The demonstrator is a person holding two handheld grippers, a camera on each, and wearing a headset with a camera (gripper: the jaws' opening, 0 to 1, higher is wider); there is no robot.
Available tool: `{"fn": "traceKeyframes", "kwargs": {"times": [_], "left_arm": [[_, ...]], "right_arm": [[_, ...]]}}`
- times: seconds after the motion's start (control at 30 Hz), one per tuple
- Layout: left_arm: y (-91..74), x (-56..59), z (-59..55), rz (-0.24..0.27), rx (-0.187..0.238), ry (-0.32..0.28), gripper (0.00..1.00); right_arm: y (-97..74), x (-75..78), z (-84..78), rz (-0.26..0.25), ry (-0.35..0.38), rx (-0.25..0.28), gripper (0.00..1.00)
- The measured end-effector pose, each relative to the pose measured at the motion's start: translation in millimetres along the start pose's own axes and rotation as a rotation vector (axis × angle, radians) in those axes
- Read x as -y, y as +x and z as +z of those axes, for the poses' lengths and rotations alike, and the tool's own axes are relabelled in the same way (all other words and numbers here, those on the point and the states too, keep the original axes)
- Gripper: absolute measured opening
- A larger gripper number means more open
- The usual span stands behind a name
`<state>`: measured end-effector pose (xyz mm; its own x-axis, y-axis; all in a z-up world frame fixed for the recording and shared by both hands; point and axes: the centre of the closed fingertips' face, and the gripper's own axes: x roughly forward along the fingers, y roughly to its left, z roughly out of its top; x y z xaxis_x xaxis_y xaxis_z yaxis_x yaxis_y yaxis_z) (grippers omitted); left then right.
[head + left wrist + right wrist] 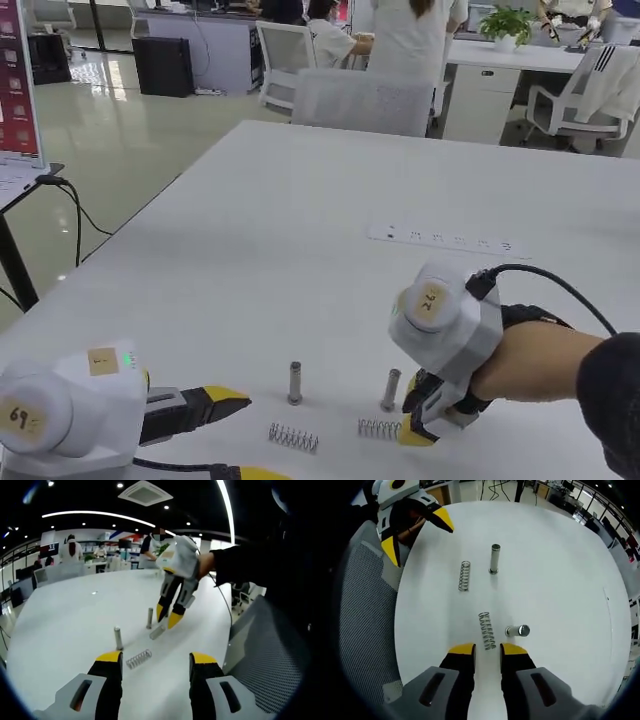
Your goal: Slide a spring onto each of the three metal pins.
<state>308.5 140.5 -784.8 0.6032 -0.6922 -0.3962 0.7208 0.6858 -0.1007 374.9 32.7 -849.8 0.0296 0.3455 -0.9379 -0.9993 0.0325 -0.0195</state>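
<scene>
Left tool hovers low at the near edge of the white worktop, its jaws spread wide and empty. Just to its right the left spring lies flat, with the left pin upright just behind it. Further right, the right spring lies flat beside the upright right pin. Right tool, jaws narrowly parted, straddles that spring's end.

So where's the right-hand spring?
The spring lies flat, lower right in head view, beside the right-hand pin, one end at the right hand-held gripper.
</scene>
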Motion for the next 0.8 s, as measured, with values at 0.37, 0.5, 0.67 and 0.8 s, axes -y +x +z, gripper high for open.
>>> {"fn": "traceKeyframes", "kwargs": {"times": [0.37, 0.5, 0.67, 0.8], "left_arm": [[0.0, 1.6, 1.0, -0.002, -0.002, 0.004, 0.47], [1.1, 2.9, 1.3, -0.006, -0.003, 0.005, 0.47], [2.5, 4.8, 0.1, -0.015, -0.009, 0.006, 0.47], [3.5, 5.5, 0.2, -0.023, -0.012, 0.009, 0.46]], "right_arm": [[10.8, 1.4, -0.9, 0.003, -0.006, -0.014, 0.13], [15.1, 0.3, -2.1, 0.006, -0.017, -0.027, 0.12], [16.0, 1.4, -2.4, 0.002, -0.031, -0.037, 0.1], [16.4, 0.4, -2.3, 0.004, -0.028, -0.038, 0.08]]}}
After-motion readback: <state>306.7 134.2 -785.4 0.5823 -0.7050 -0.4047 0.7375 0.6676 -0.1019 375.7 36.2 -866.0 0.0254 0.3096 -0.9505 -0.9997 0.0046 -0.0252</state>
